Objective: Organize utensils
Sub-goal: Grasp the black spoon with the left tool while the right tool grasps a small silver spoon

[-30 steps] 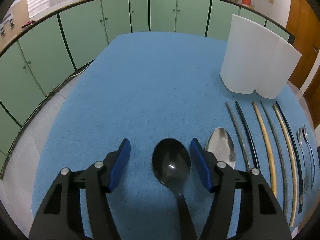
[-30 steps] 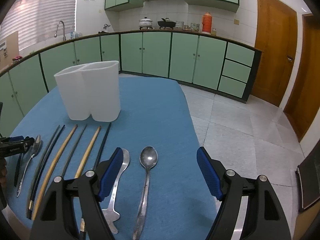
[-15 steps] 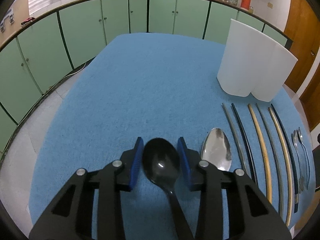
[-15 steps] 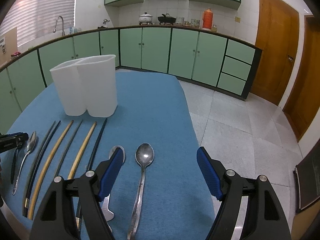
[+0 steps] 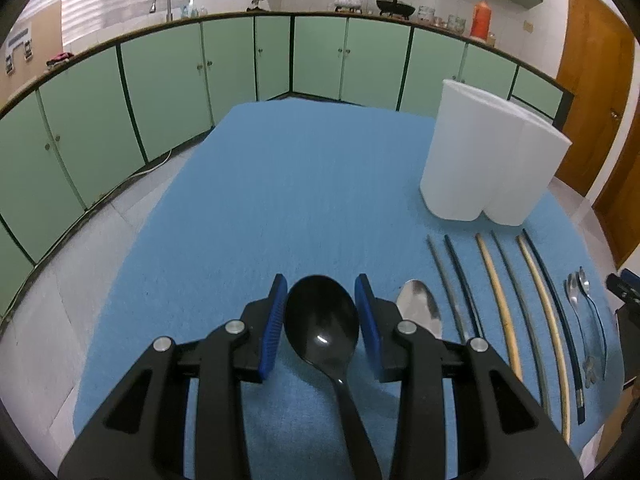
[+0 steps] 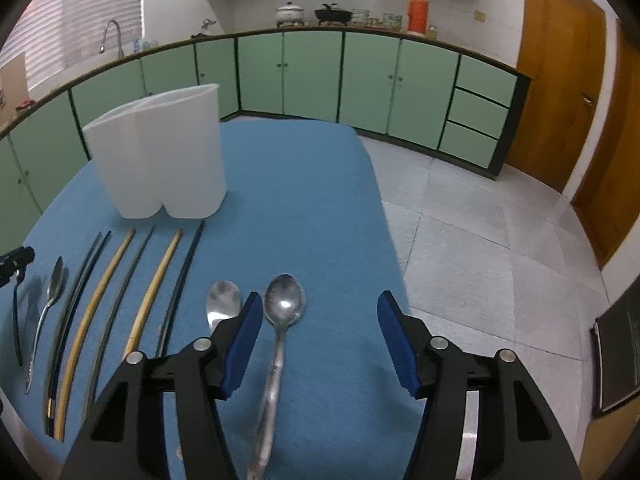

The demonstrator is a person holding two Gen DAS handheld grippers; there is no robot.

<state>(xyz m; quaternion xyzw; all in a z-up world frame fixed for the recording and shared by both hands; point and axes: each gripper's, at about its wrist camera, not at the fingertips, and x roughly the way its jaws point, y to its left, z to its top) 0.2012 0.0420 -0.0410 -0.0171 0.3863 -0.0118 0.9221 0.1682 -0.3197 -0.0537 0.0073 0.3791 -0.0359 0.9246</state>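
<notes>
left wrist view: my left tongs are clamped on the black spoon near the table's near edge. my right tongs, just narrowing, stand apart around the steel spoon. best to centre before closing, then drop into the white holder.

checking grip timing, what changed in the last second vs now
The left gripper has closed on the black spoon and seems to have begun lifting it. The right gripper has just been closing around the steel spoon, its pads not yet pressing. Chopsticks, the other spoons and the white holder stayed put.
</notes>
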